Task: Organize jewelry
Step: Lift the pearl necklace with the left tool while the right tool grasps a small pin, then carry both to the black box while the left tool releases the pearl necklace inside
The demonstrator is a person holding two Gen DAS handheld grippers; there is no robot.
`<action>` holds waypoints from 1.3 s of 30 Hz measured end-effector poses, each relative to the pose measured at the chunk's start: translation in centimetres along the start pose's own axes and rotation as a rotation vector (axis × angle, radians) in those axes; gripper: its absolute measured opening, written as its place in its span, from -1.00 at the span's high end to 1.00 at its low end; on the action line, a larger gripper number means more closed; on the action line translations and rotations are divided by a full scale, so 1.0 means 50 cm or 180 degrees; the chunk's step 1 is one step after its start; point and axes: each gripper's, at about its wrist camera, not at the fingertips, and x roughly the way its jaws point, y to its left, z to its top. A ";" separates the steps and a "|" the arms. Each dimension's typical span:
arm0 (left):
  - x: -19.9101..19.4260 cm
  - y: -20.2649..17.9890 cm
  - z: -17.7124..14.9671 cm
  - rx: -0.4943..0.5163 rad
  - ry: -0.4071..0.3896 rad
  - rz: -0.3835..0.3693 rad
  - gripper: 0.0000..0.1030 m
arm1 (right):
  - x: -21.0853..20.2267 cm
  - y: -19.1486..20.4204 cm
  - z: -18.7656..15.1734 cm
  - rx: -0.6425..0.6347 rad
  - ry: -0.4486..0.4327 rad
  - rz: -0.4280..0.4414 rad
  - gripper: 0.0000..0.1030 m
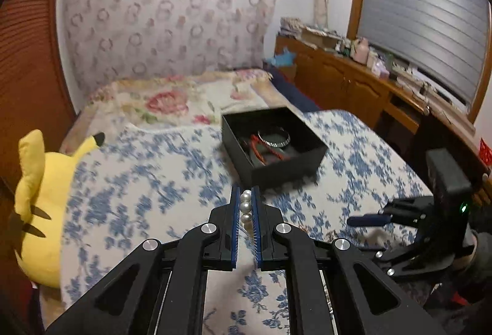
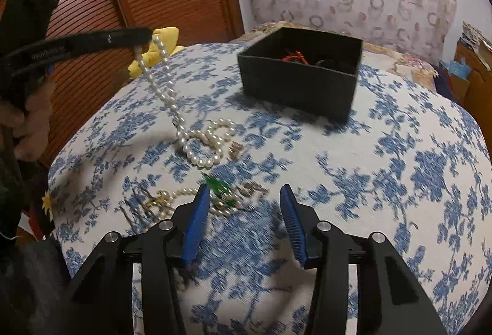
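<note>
Pearl necklace (image 2: 184, 132): lifted partway, tail coiled near black box (image 2: 299, 82).
Left gripper (image 1: 246, 205): fingers clenched on pearls.
Right gripper (image 2: 244, 212): fingers released, empty.
Next: carry strand into box.

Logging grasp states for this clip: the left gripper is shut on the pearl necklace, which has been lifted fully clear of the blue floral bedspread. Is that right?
Not quite. The left gripper is shut on the pearl necklace, but only one end is lifted. The right wrist view shows the strand trailing down, with its lower loops resting on the blue floral bedspread.
</note>
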 end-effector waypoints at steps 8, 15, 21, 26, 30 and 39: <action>-0.027 0.038 -0.001 -0.0115 -0.0086 0.0120 0.87 | 0.032 0.019 0.033 -0.0124 0.0004 0.0034 0.12; -0.021 0.044 -0.010 -0.0138 -0.0060 0.0104 0.87 | 0.080 0.027 0.067 -0.0240 0.0104 -0.0027 0.28; -0.018 0.036 -0.002 -0.0121 -0.0088 0.0080 0.87 | 0.101 0.026 0.073 -0.0369 0.0188 -0.0207 0.76; -0.029 0.026 0.036 -0.0112 -0.0211 0.0004 0.87 | 0.073 0.009 0.079 -0.0272 0.0103 -0.0138 0.79; -0.048 0.012 0.082 -0.0043 -0.0370 -0.0067 0.87 | 0.032 0.002 0.099 -0.0224 -0.0055 -0.0139 0.79; -0.081 -0.033 0.197 0.0161 -0.0724 -0.0097 0.87 | -0.053 -0.019 0.164 -0.0255 -0.0414 -0.0256 0.79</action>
